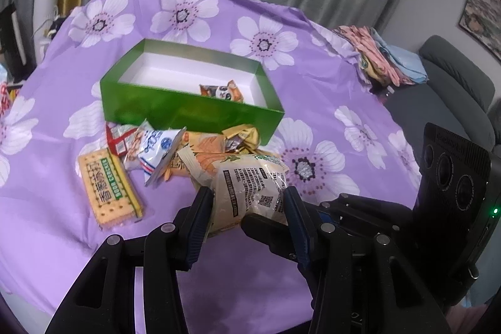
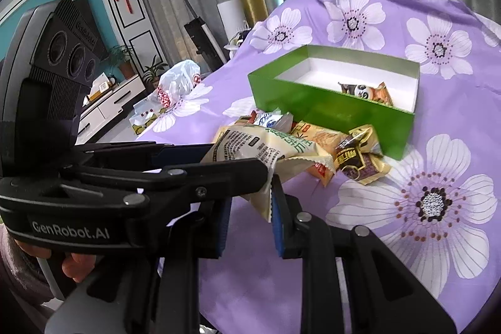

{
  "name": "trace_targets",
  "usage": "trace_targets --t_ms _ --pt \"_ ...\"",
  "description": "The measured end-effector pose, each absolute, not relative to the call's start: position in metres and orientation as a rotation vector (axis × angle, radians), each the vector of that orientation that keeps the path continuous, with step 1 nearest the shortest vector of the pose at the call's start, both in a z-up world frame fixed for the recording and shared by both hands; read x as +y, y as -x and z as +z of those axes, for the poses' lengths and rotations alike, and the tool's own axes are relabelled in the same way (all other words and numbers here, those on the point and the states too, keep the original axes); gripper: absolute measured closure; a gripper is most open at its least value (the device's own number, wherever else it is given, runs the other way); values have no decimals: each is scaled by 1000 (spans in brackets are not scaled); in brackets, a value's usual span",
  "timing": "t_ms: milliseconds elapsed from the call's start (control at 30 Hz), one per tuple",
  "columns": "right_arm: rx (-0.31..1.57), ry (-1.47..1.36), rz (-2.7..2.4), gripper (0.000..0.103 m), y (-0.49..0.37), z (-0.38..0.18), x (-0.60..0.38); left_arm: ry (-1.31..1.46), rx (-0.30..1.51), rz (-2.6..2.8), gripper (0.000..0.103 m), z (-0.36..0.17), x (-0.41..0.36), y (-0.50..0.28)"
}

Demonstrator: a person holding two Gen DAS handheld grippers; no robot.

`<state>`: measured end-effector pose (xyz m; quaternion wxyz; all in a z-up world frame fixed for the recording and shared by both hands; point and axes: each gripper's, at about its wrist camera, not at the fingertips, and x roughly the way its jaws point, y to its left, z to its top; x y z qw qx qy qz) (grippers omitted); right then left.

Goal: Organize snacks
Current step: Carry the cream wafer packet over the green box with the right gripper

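The green box (image 1: pixel 191 111) sits just beyond the left claw (image 1: pixel 247 199), open-topped, its white floor nearly bare — one orange panda-print packet (image 1: pixel 222 91) lies against the near wall toward the right end. The rest of the box floor shows white.

The left claw is closed partway on a cream snack bag (image 1: pixel 250 187), a finger pad pressed into each side of it, the bag bulging between them. The right claw (image 2: pixel 250 208) stands open close beside it; the bag's crimped edge (image 2: pixel 266 202) hangs between its pads, though whether they touch it is unclear.

Between the held bag and the box's near wall is the snack pile: a white-and-blue packet (image 1: pixel 156 152), orange packets (image 1: pixel 203 152), gold-wrapped candies (image 1: pixel 241 136). Left of the left claw a soda cracker pack (image 1: pixel 109 190) lies flat, apart from the pile. Right of the pile the purple flowered cloth (image 1: pixel 344 89) lies open to the table's edge.
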<state>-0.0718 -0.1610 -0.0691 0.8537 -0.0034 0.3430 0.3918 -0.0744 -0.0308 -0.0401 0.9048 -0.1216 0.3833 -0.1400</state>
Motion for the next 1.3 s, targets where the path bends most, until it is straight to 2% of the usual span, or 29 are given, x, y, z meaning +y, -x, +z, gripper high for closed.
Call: trace_targets --t_ms 1300 --pt "571 3 725 79 41 -24 -189 148 671 -373 55 8 -63 33"
